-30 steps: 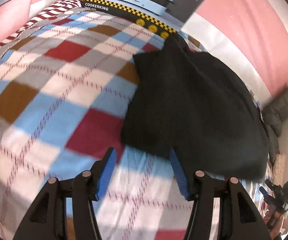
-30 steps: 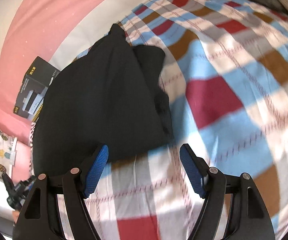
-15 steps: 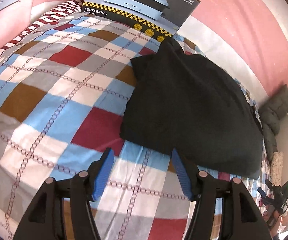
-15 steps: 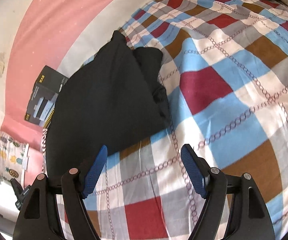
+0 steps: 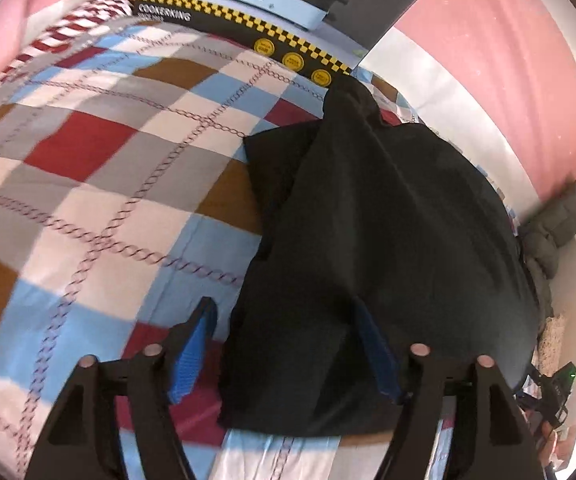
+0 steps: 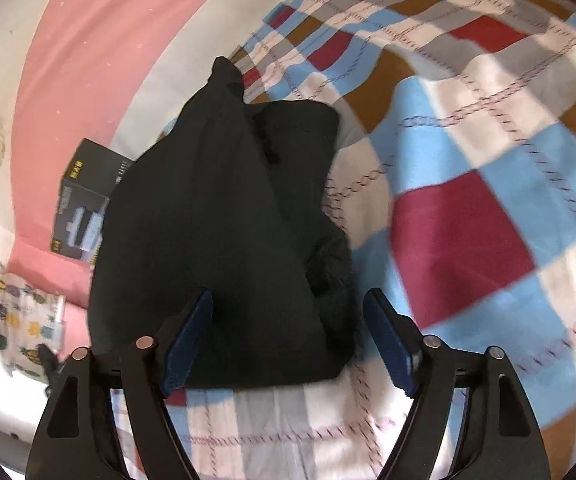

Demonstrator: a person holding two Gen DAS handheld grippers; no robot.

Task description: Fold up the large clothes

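Looking along the left tool [image 5: 284, 344], I see its two blue-padded fingers standing apart, with nothing between them pressed. The black garment [image 5: 384, 216] lies on the bed [image 5: 88, 184], and its near hem reaches in between the fingers; the right finger is over the cloth, the left finger over the bedcover just beside the edge. The garment seems already folded once or more, because a second layer shows at its far left side. I judge that the step in hand is reaching for the near corner for a further fold. The next move calls for lowering the tool so that one finger slides under the hem, then closing. The cloth is matte, thick and soft, without shine. The bedcover is a check of blue, red, brown, grey and cream squares with chain lines. A dark cardboard box [image 5: 288, 4] with a printed appliance stands at the far edge, touching the garment's tip.

From the right tool [image 6: 288, 340], the fingers are also apart and hold nothing. The garment fills the gap between them, its lumpy right edge near the right finger. It has a long shape that narrows to a point far away. A patterned cloth [image 6: 24, 320] hangs at the left.
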